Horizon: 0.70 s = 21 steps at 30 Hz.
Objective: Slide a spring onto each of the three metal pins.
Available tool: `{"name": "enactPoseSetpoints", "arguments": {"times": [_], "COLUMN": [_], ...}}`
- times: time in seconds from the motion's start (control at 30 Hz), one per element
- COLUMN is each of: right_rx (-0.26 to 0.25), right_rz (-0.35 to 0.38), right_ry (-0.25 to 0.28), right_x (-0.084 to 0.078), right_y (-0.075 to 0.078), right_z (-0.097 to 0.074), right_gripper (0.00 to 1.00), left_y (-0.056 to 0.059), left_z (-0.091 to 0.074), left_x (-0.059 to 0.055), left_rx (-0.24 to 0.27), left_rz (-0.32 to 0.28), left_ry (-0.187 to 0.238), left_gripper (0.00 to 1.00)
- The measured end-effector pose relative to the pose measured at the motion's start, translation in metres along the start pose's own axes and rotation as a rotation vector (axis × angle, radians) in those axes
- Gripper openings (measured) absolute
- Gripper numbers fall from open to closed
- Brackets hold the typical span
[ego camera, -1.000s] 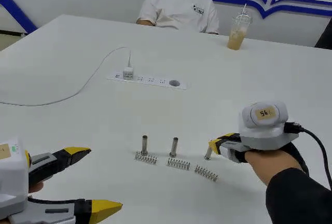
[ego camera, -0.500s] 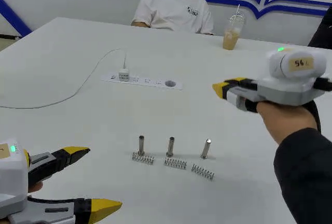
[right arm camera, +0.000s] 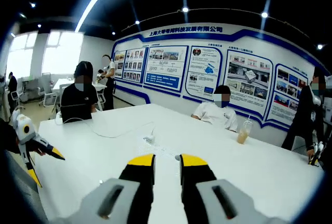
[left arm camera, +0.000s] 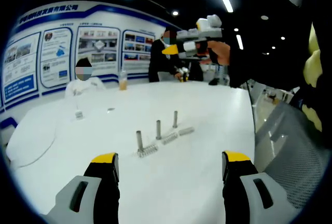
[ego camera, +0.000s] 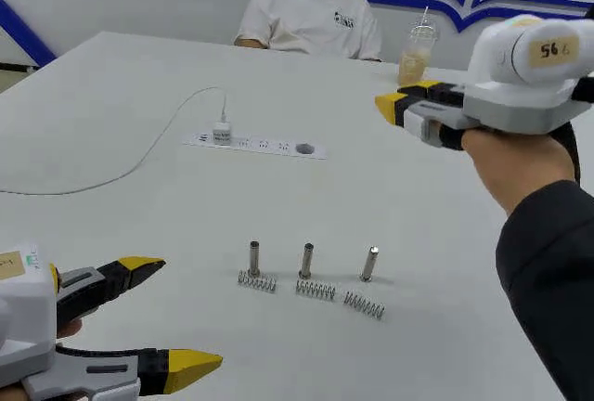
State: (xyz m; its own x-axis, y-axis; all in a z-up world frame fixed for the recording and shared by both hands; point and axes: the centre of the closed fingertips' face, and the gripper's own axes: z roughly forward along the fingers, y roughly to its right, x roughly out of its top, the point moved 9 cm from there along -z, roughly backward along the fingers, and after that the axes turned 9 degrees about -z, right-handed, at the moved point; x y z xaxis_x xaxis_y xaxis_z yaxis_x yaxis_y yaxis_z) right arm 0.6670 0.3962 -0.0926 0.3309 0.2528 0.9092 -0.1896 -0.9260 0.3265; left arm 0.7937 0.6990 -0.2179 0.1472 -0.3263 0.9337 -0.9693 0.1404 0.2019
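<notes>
As seen from the headset, standing upright in a row on the wide white table (ego camera: 139, 95): three short metal pins, namely left pin (ego camera: 254, 257), middle pin (ego camera: 306, 260) and right pin (ego camera: 369, 264), all bare. Lying flat on the near side of each, just beside its foot: a small coiled wire spring, namely left spring (ego camera: 257, 281), middle spring (ego camera: 316, 291) and right spring (ego camera: 364, 304), the last set at a slant and slightly further from its pin. Raised well above the table at the right, gripped by a hand in a dark sleeve: white-bodied right gripper (ego camera: 390, 104) with black jaws tipped in yellow, drawn close together with only a slim gap between the tips in its own view, nothing pinched. Low at the near left: left gripper (ego camera: 176, 316) of the same build, jaws spread wide and empty, aimed toward the pins yet well apart from them; in the left gripper view, pins and springs framed between the two yellow tips. Farther back on the table: a long white power strip (ego camera: 260, 144) with a white plug block and a thin white cable (ego camera: 111, 169) curving off to the left. Near the far edge: a clear plastic cup of pale brown drink (ego camera: 417, 53) with a straw, beside a seated person in a white T-shirt (ego camera: 306, 20).
</notes>
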Motion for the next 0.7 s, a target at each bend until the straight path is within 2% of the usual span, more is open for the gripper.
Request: {"name": "enactPoseSetpoints", "arguments": {"times": [0.1,0.27,0.53,0.7], "right_rx": [0.034,0.087,0.185,0.242], "right_rz": [0.013,0.003,0.000,-0.002], "right_ry": [-0.047,-0.115,-0.192,-0.235], "right_x": [-0.025,-0.052,-0.085,-0.105], "right_y": [-0.009,-0.024,-0.050,-0.062], "right_z": [-0.004,-0.010,-0.015,-0.011], "right_gripper": [0.20,0.20,0.19,0.19], "left_y": [-0.001,-0.002,0.000,-0.001], "left_z": [0.000,0.000,0.001,0.000], "left_x": [-0.001,0.000,0.000,0.000], "left_rx": [0.001,0.001,-0.002,0.000], "left_rz": [0.000,-0.001,0.002,0.003], "left_ry": [-0.005,-0.004,-0.004,-0.006], "left_gripper": [0.83,0.83,0.83,0.83]}}
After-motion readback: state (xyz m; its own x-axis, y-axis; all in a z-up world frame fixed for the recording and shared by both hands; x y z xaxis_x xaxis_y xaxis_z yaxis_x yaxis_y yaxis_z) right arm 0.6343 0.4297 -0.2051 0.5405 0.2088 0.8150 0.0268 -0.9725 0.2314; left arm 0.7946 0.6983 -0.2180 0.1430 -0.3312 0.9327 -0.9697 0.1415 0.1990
